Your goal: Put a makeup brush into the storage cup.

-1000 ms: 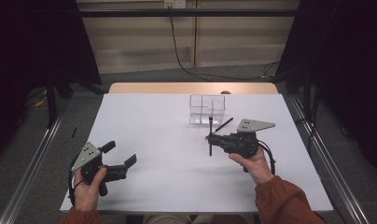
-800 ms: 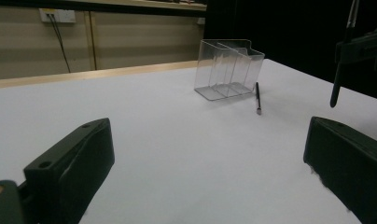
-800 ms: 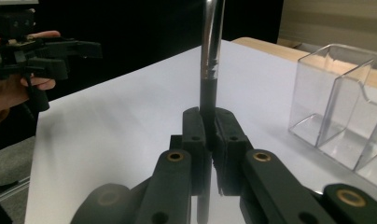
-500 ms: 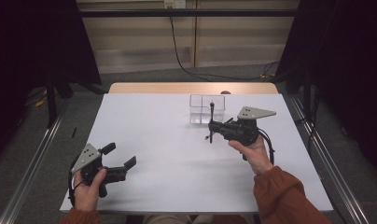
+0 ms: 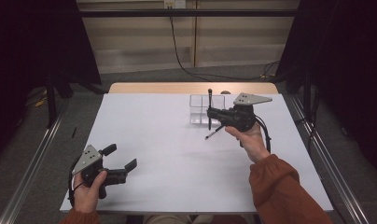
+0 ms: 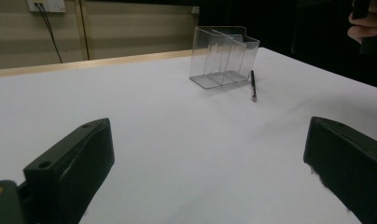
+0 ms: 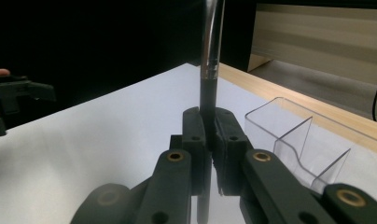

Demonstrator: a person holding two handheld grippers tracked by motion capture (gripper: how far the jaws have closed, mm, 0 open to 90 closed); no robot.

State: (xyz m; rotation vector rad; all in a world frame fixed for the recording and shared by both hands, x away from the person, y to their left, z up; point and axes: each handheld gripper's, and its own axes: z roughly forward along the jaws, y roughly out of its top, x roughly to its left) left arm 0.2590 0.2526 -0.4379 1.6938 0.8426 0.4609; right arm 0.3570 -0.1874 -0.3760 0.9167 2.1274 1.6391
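Observation:
My right gripper (image 5: 211,115) is held above the table just in front of a clear divided organizer (image 5: 199,108), shut on a black pen (image 5: 209,100) that stands upright. In the right gripper view the pen (image 7: 208,93) rises from between the closed jaws of this gripper (image 7: 209,127), with the organizer (image 7: 296,140) to their right. A second black pen (image 5: 215,132) lies on the white table beside the organizer. My left gripper (image 5: 119,161) rests near the front left, jaws wide apart, nothing between them. The left gripper view shows the organizer (image 6: 222,56) and the lying pen (image 6: 253,85).
The white sheet (image 5: 168,140) covers the table, with a wooden edge (image 5: 177,87) at the far side. Metal rails (image 5: 28,163) run along both sides. A black cable (image 5: 182,51) hangs behind the table.
My right gripper has lifted and moved away from the person toward the organizer, carrying the upright pen. The left gripper and the lying pen stayed in place.

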